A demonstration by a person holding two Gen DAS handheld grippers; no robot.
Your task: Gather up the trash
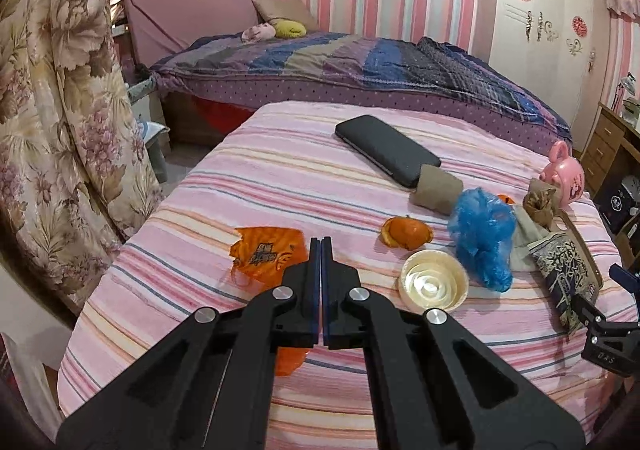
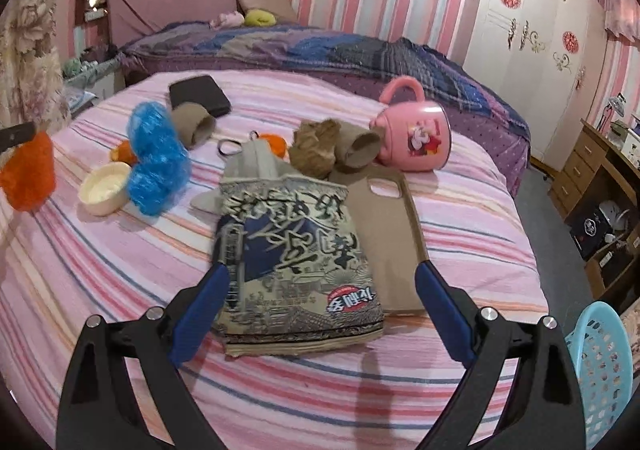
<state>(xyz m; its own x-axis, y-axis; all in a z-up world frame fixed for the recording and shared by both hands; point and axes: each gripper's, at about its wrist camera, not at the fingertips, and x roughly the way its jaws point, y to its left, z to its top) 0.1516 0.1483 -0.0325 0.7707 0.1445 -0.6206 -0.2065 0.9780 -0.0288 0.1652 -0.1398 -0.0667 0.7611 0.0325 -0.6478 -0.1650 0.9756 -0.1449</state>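
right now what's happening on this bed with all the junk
A person is clearing trash off the striped bed cover with two hand-held tongs. The left tongs are shut on an orange plastic bag. The right tongs are open, straddling the printed snack bag without pinching it. A blue plastic bag, orange peel and cardboard tubes lie nearby.

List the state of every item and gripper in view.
left gripper: shut on orange bag
right gripper: open, astride snack bag
orange bag: crumpled, pinched
snack bag: lying flat
mug: tipped on its side
blue bag: crumpled
bowl: upright, empty
phone case: lying flat
basket: upright beside the bed
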